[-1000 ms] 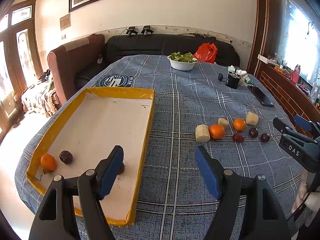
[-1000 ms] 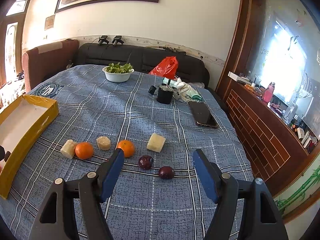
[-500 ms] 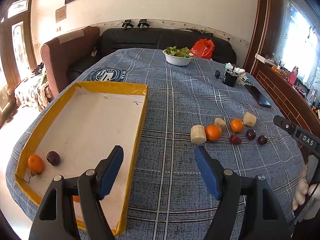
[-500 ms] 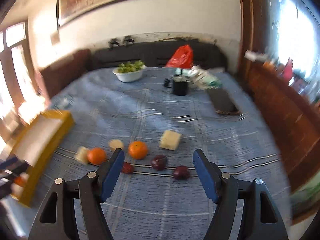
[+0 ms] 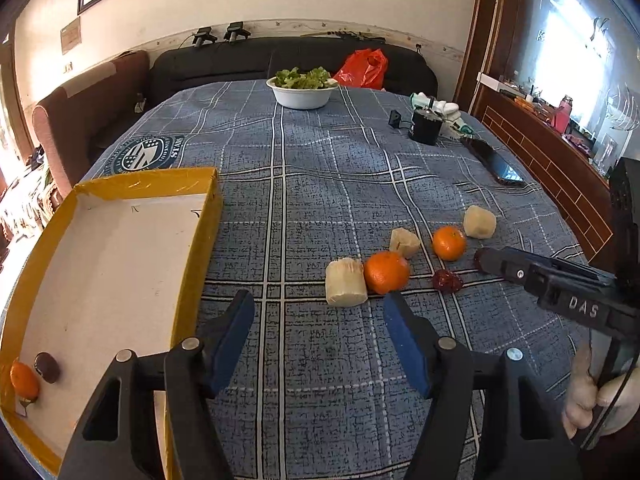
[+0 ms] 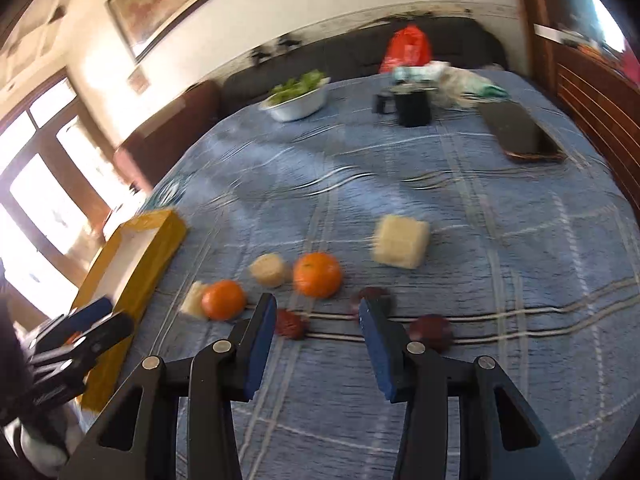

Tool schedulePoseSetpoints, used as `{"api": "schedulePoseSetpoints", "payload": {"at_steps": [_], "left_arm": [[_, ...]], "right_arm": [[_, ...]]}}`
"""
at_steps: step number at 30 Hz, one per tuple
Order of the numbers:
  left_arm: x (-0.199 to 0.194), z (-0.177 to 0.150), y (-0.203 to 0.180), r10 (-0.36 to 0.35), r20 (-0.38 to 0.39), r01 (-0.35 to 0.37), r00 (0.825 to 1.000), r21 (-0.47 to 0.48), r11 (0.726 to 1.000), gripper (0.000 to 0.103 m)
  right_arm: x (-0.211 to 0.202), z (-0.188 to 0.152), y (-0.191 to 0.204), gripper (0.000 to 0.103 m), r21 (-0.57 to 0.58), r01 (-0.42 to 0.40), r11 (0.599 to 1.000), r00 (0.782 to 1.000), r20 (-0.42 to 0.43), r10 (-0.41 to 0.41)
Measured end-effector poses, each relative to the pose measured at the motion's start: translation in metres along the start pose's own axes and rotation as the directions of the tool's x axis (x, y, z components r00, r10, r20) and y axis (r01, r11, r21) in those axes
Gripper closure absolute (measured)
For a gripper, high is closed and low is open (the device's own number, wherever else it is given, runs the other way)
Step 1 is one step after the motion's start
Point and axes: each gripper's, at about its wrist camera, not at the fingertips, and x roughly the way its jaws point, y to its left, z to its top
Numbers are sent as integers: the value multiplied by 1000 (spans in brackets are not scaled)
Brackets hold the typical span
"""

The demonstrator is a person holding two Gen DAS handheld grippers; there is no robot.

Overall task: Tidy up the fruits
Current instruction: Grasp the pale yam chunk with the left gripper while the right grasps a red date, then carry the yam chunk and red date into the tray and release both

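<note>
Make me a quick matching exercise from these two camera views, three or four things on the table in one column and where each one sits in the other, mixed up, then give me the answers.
Things:
1. white bowl of greens
2. phone
3. dark plum
4. pale cut chunk

Places:
A. inside the yellow tray, beside an orange
B. far end of the table, near the sofa
C. touching an orange on the blue cloth
D. right edge of the table, past the black cup

Pairs: 1-B, 2-D, 3-A, 4-C
</note>
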Motion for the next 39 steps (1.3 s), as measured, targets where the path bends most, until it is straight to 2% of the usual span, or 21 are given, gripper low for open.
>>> {"api": "schedulePoseSetpoints", "payload": {"at_steps": [2,6,7,9,11,13,14,17,22,25,26,27,30,34,39], "left_arm": [[13,0,-1,8,-24,-8,1000,10,1000,37],[35,3,-3,-5,-75,6,997,14,1000,37],[41,4,-5,-3,-86,4,996,20,1000,37],[50,7,-7,-3,-101,6,995,26,1000,37],[57,8,-9,-4,-113,7,994,33,999,38],[62,9,-10,-21,-123,25,992,36,999,45],[64,10,-10,-26,-130,31,991,39,999,52],[69,10,-10,-46,-145,52,988,39,998,58],[76,12,-9,-45,-154,49,987,21,999,59],[79,13,-14,-26,-139,32,990,43,999,59],[79,12,-17,-14,-135,23,991,61,998,62],[79,11,-20,-14,-128,25,992,78,997,74],[76,9,-23,-12,-117,21,993,80,997,74],[62,8,-13,-37,-90,39,995,19,999,74],[13,12,20,-68,-7,68,998,-82,994,74]], "right_arm": [[15,-2,16,56,-71,21,997,999,-33,-24],[43,-7,29,56,-138,45,989,995,-80,-56],[50,-8,29,57,-139,44,989,994,-93,-57],[57,-10,28,72,-141,43,989,993,-102,-58],[54,-12,26,72,-135,36,990,994,-99,-50],[53,-13,24,72,-123,29,992,995,-95,-41],[53,-13,23,72,-118,28,993,995,-92,-39],[53,-11,21,72,-103,14,995,996,-89,-24],[49,-10,20,72,-84,0,996,997,-81,-7],[48,-11,21,72,-84,-2,996,997,-80,-4],[48,-11,21,72,-86,-2,996,997,-78,-5],[48,-11,21,72,-85,-1,996,997,-74,-6],[45,-12,22,72,-84,2,996,998,-59,-7],[38,-11,23,72,-85,-4,996,1000,-30,1],[29,-9,30,72,-88,-13,996,1000,3,13]]}}
